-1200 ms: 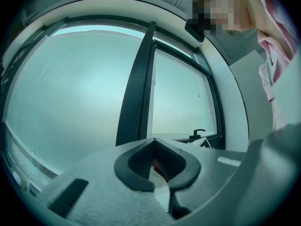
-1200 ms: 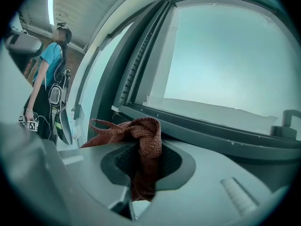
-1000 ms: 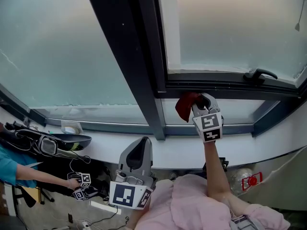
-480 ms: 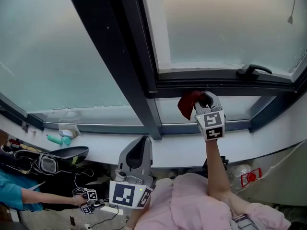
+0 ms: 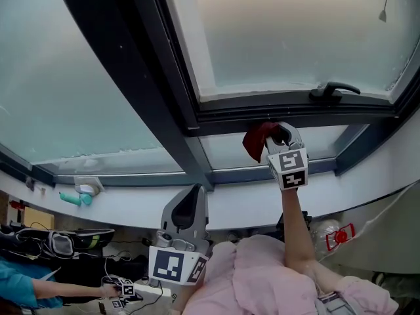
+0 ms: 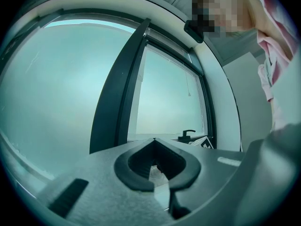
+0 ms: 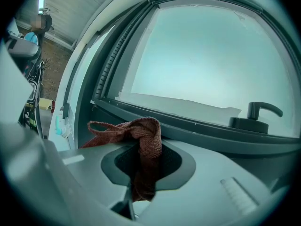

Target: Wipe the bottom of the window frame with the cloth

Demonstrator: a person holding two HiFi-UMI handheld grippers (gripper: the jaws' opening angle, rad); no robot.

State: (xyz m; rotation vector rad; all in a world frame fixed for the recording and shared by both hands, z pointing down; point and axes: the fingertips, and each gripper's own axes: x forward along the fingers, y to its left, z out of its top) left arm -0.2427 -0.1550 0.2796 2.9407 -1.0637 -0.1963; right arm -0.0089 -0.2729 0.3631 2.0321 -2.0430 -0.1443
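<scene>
Red woven cloth (image 5: pixel 256 140) is what I see pinched in the right gripper (image 5: pixel 278 135), whose jaws are clamped on it; in the right gripper view a fold stands up through the jaws and a loose tail flops out toward 9 o'clock. In the head view the cloth is bunched against the dark bottom rail of the window frame (image 5: pixel 230 114), just right of the thick upright post (image 5: pixel 138 77). The cloth touches the rail's lower edge. The black window handle (image 5: pixel 335 90) lies on the same rail, off toward 2 o'clock from the cloth and well apart from it.

My left gripper (image 5: pixel 195 194) hangs low at 6 o'clock, below the white sill (image 5: pixel 249 205), clear of the frame. Its own view shows the jaws drawn together with nothing between them.

At 9 o'clock on the sill rests a small teal object (image 5: pixel 72 197). At 7 o'clock, a teal sleeve (image 5: pixel 20 291) reaches in from the edge.
</scene>
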